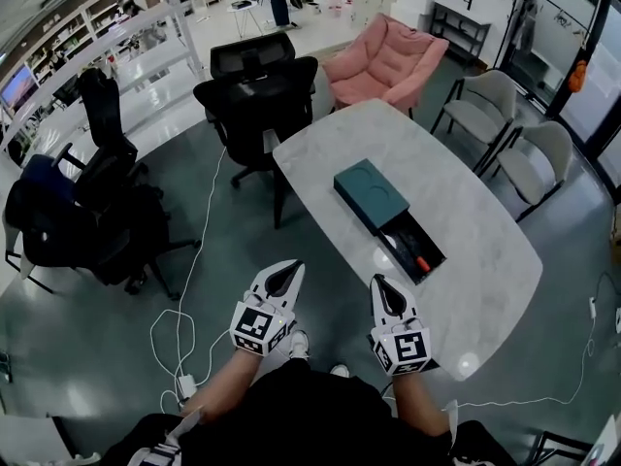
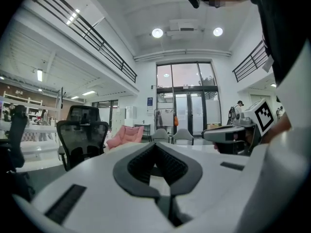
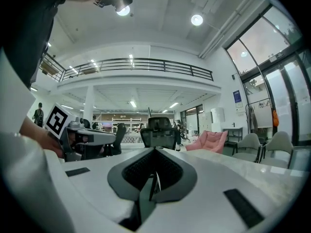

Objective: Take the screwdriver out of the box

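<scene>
Head view: left hand-held gripper (image 1: pixel 290 270) and right hand-held gripper (image 1: pixel 377 282) point level toward table (image 1: pixel 325 153), closed, empty.

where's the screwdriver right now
In the head view, the screwdriver lies in the open black drawer of the box on the white table, just ahead of the right claw.

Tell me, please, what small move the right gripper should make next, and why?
Probably carry the right gripper forward toward the open drawer of the box and part its jaws. They are together with nothing between them, the gripper sits near the edge of the table, short of the drawer, and the screwdriver lies inside the drawer.
</scene>
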`<state>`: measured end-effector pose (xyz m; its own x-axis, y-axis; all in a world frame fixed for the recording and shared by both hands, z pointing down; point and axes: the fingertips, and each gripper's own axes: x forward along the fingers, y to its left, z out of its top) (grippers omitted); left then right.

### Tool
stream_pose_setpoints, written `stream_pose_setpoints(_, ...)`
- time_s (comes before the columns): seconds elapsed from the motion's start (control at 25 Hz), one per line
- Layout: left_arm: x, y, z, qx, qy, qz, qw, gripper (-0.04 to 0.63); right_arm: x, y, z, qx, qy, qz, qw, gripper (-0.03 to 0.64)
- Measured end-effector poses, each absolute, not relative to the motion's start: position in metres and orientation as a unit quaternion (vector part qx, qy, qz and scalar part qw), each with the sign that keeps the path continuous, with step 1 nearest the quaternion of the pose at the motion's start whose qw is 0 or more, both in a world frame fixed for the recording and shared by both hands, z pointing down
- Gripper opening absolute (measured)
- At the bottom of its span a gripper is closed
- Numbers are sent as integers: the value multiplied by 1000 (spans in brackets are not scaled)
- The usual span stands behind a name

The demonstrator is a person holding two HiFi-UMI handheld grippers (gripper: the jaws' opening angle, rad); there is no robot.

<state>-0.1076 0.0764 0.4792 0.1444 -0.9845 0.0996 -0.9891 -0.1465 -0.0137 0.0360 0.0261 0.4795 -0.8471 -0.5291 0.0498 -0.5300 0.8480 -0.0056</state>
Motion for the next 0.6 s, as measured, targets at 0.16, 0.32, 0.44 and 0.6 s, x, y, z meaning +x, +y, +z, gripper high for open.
stream_pose_setpoints(0.16, -132, 55, 487, 766, -641, 52, 23, 6, 15, 7, 477, 295, -955, 15, 19, 23)
stream_pose_setpoints(0.32, -162, 32, 495, 767, -639, 60, 26, 5, -7, -8, 477, 305, -952, 25, 26, 23)
stream_pose_setpoints(0.44, -175, 15, 496, 775, -629, 52, 26, 6, -22, -19, 481, 316, -948, 29, 28, 24)
stream_pose_setpoints(0.6, -178, -6, 493, 797, -602, 41, 26, 6, -30, -33, 481, 340, -940, 30, 23, 23)
